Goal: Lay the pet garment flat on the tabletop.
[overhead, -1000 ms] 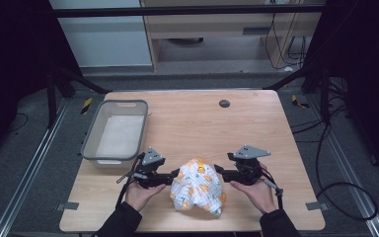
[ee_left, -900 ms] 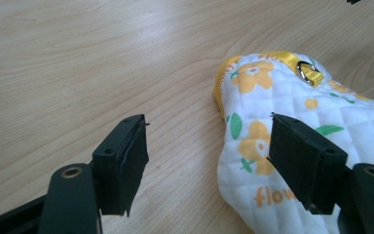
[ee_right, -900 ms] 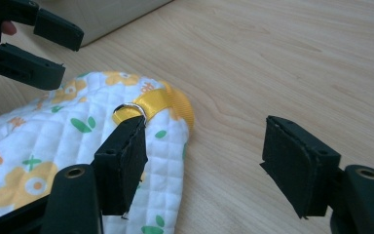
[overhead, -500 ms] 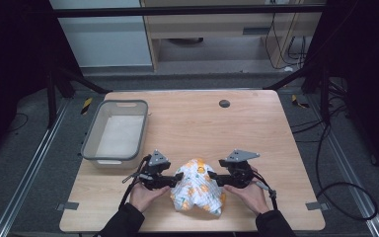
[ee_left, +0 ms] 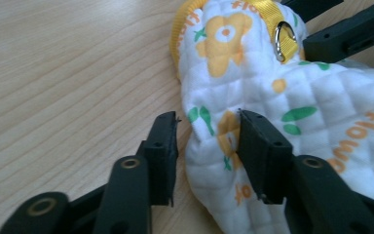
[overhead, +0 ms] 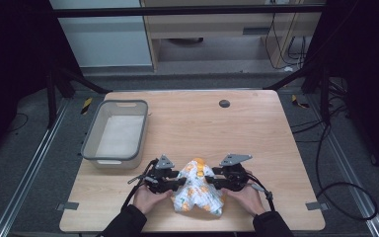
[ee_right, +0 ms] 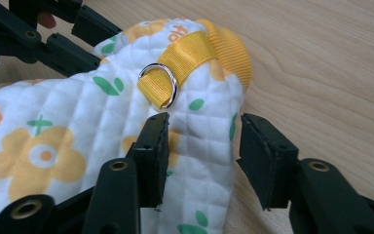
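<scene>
At the bottom edge of the high view, two hands come in and each holds a tool against a quilted white garment (overhead: 197, 190) printed with orange flowers and green leaves, which lies bunched on the table (overhead: 256, 133) in the lower middle of the frame. On its left side sits the left tool (overhead: 177, 183), whose jaws have just been closing; in the left gripper view a fold of the cloth (ee_left: 272, 122) lies between them, the right jaw pressing into the fabric while the left jaw stands a little apart from it, so the pinch is not complete. On the garment's right side sits the right tool (overhead: 216, 183), its jaws also just closing; in the right gripper view the edge of the garment (ee_right: 195, 141) lies between them, the left jaw resting on the cloth and the right jaw standing clear over bare wood. Just beyond those jaws a yellow strap (ee_right: 182, 61) carries a metal ring (ee_right: 158, 84), and a yellow ribbed cuff (ee_right: 229, 48) ends the garment. Farther up, at middle left, a grey tub (overhead: 90, 138) sits on the table, well apart from the garment. A small dark round hole (overhead: 224, 103) lies near the table's far edge.
</scene>
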